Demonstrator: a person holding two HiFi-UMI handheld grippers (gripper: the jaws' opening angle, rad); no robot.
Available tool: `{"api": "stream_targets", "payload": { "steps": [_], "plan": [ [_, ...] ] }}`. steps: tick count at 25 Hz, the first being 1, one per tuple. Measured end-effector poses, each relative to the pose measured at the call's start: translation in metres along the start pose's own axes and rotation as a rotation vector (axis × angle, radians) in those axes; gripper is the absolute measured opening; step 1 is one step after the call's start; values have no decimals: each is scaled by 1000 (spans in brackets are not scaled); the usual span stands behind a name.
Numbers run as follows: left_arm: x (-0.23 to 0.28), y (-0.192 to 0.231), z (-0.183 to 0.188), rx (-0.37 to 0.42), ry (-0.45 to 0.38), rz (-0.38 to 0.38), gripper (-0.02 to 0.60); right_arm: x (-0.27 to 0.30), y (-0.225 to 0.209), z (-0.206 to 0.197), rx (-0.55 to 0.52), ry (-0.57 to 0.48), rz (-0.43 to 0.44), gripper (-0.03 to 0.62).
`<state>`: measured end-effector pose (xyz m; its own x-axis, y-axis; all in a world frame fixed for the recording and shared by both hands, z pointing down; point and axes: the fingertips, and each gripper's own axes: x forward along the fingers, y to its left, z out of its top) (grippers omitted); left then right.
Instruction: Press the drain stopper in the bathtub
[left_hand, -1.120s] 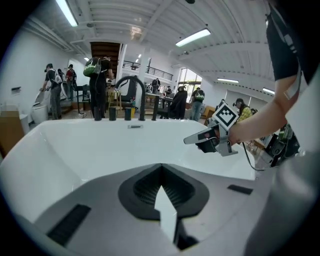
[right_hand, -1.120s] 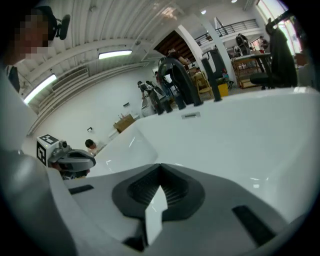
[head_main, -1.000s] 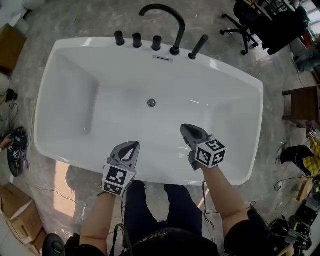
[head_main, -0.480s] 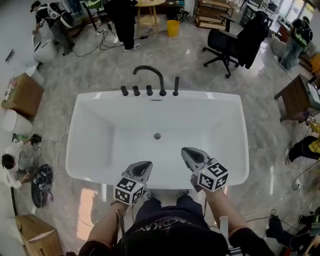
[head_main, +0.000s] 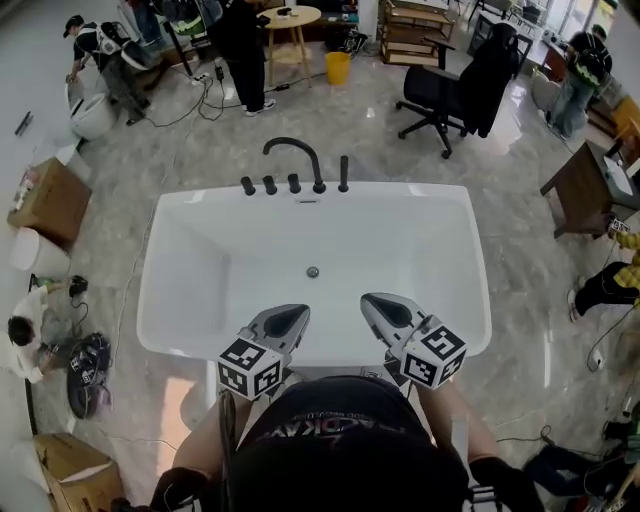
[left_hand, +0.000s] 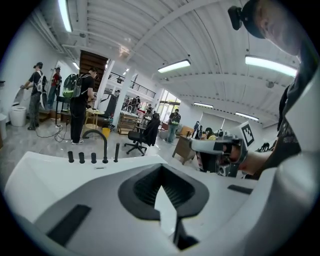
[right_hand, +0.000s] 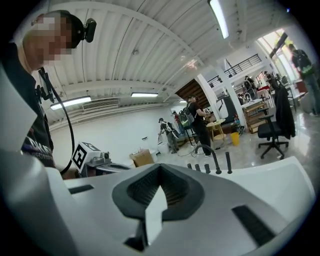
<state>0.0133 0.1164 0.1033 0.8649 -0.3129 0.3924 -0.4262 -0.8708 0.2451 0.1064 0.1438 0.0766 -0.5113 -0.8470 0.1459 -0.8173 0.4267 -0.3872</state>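
The white bathtub (head_main: 160, 320) lies below me in the head view, with a small round metal drain stopper (head_main: 312, 271) in the middle of its floor. A black faucet (head_main: 295, 152) and black knobs stand on its far rim. My left gripper (head_main: 283, 322) and right gripper (head_main: 385, 308) hover over the near rim, well short of the stopper, both shut and empty. The left gripper view shows the left gripper (left_hand: 162, 169) pointing level across the tub toward the faucet (left_hand: 101, 144). The right gripper (right_hand: 159, 171) does the same in its own view. The stopper is hidden in both gripper views.
A black office chair (head_main: 450, 90) stands beyond the tub at right and a wooden table (head_main: 590, 185) at far right. A cardboard box (head_main: 50, 200) and a crouching person (head_main: 30, 335) are at left. Other people work at the back. Cables lie on the marble floor.
The head camera has risen and pulled back, so the tub looks smaller and more of the room shows. Both grippers stay over the near rim, raised and levelled.
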Motion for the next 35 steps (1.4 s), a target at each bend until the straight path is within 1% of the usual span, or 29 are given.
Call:
{"api": "stream_targets", "payload": {
  "steps": [4,9,12,18,22,26,35],
  "plan": [
    [-15,-14,4,-1,-23,-17,6,-10,18,-1,18,-28,7,11],
    [-22,-25,1,6,-18,-18,6,-25,33,1,52,-57,6,11],
    [-18,-31,5,1,-9,-23,6,-29,34,3,61,-46,10,11],
    [-15,-33,9,-8,-32,-12,6,-23,35,-8,66,1,18,11],
    [-15,-39,8,-10,-28,-21,6,-24,35,-3,63,3,18,11],
    [-14,-42,6,-7,-20,-27,6,-23,34,-5,86,1,19,11],
    [-18,-42,3,6,-22,-19,6,-18,44,-13,86,16,52,11]
  ]
}}
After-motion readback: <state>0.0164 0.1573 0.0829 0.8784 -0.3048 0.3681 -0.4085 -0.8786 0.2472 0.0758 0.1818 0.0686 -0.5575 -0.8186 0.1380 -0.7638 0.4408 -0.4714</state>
